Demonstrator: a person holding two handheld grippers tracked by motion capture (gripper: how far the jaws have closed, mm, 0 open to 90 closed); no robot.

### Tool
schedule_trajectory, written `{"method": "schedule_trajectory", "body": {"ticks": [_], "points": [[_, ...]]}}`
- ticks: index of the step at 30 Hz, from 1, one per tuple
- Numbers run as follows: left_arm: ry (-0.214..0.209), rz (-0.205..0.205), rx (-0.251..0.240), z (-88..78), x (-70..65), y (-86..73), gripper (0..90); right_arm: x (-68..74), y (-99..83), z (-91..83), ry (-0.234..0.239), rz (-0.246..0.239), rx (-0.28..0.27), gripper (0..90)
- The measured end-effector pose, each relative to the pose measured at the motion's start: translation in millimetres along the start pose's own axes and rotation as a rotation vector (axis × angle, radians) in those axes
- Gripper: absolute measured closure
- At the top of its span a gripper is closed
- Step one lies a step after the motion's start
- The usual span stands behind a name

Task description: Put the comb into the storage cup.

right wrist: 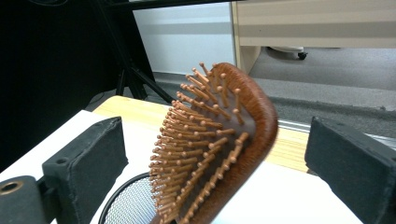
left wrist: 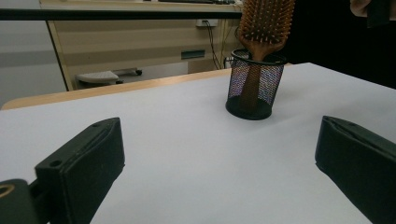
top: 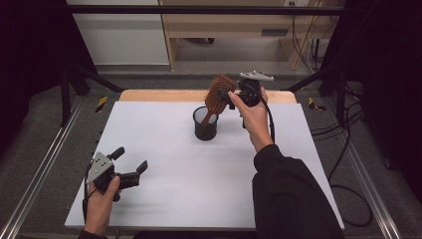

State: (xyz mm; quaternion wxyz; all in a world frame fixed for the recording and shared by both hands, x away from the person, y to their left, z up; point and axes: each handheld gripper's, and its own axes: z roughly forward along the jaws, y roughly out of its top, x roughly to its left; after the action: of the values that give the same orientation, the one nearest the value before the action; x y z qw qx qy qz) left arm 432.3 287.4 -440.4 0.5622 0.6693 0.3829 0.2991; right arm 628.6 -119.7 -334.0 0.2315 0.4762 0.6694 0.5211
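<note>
Standing handle-down in the black mesh pen cup (top: 205, 124), the wooden paddle hairbrush (top: 218, 94) is leaning toward the far right, its bristled head well above the cup's rim. I am seeing the cup sitting on the white table top (top: 199, 169), a little beyond the middle and close to the wooden strip along the far edge. My right gripper (top: 230, 94) is hovering just beside the brush head, held in the right hand (top: 254, 115) whose dark sleeve is coming in from the bottom right. In the right gripper view the brush head (right wrist: 219, 149) is rising between the two black jaws, bristles facing the left jaw, and there is daylight on both sides of it, so the jaws are standing wide and are gripping nothing; neither pad is touching the wood. My left gripper (top: 133, 164) is resting low over the near left corner of the table, well apart from the cup, in the left hand (top: 99, 201). Its jaws are also spread wide, with nothing but bare white surface between them in the left gripper view, where the mesh cup (left wrist: 254, 86) and the brush (left wrist: 266, 23) are showing farther off, the handle visible through the mesh.
</note>
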Motion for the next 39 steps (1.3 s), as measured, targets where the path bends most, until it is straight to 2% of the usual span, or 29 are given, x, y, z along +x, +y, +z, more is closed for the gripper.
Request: {"method": "schedule_trajectory", "body": {"ticks": [8, 14, 20, 28, 39], "points": [[0.01, -0.006, -0.002, -2.6, 2.9, 0.3, 1.5, -5.5, 1.4, -9.8, -0.005, -0.002, -0.007, 7.6], [0.029, -0.021, -0.016, -9.0, 8.3, 1.3, 1.6, -5.4, 3.2, -15.8, 0.013, -0.004, -0.02, 8.0], [0.051, -0.019, -0.025, -17.1, 13.6, 2.6, 1.5, -3.3, 4.8, -22.4, 0.03, -0.011, -0.036, 7.4], [0.073, -0.042, -0.037, -24.9, 22.7, 1.5, 1.4, -4.5, 8.5, -35.3, 0.041, -0.022, -0.057, 7.2], [0.071, -0.037, -0.036, -25.3, 22.2, 1.6, 1.4, -6.6, 13.5, -57.4, 0.057, -0.03, -0.087, 6.7]]}}
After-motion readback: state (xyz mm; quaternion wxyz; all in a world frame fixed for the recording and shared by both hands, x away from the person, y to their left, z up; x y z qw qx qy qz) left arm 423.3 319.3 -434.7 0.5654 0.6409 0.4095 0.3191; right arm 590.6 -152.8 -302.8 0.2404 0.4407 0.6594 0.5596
